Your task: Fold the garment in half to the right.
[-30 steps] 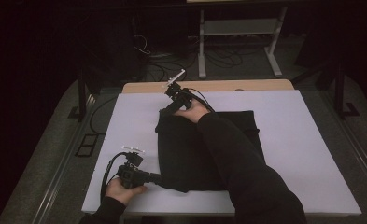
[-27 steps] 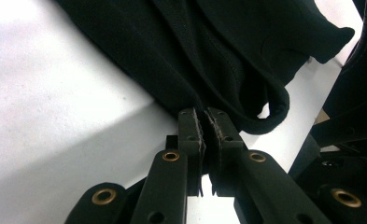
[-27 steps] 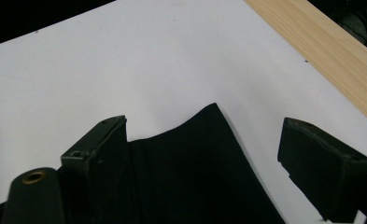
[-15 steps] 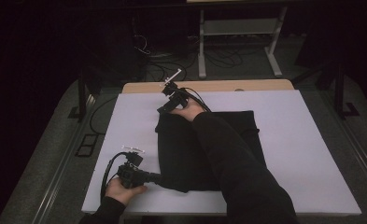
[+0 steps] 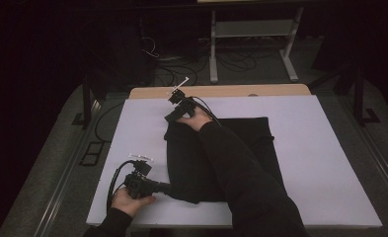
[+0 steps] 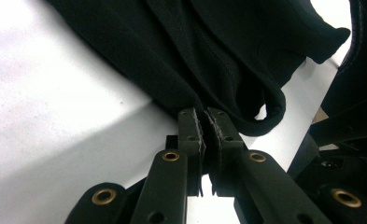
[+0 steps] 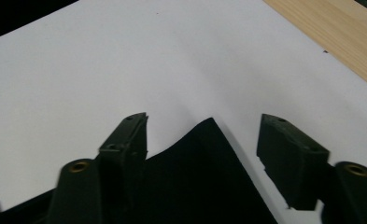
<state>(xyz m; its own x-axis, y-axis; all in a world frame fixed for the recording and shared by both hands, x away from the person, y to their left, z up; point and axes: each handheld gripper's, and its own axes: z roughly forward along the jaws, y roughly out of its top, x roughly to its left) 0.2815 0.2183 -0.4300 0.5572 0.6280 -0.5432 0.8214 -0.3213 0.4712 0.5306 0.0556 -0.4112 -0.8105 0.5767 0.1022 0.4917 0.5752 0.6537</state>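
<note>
High view: black garment [image 5: 216,158] lies folded on white sheet [image 5: 325,148] — mid-table. Left gripper [image 5: 163,187] at garment's near-left corner, jaws clamped on hem fold. Right gripper [image 5: 173,117] at garment's far-left corner, jaws apart and just been closing — corner [image 7: 209,128] between them, pads not touching cloth.

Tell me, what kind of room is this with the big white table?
Probably a lab or workshop set up for recording. A white table holds one black cloth, loose cables lie on the floor behind it, and a metal stand is beyond. The rest of the room is dark.
</note>
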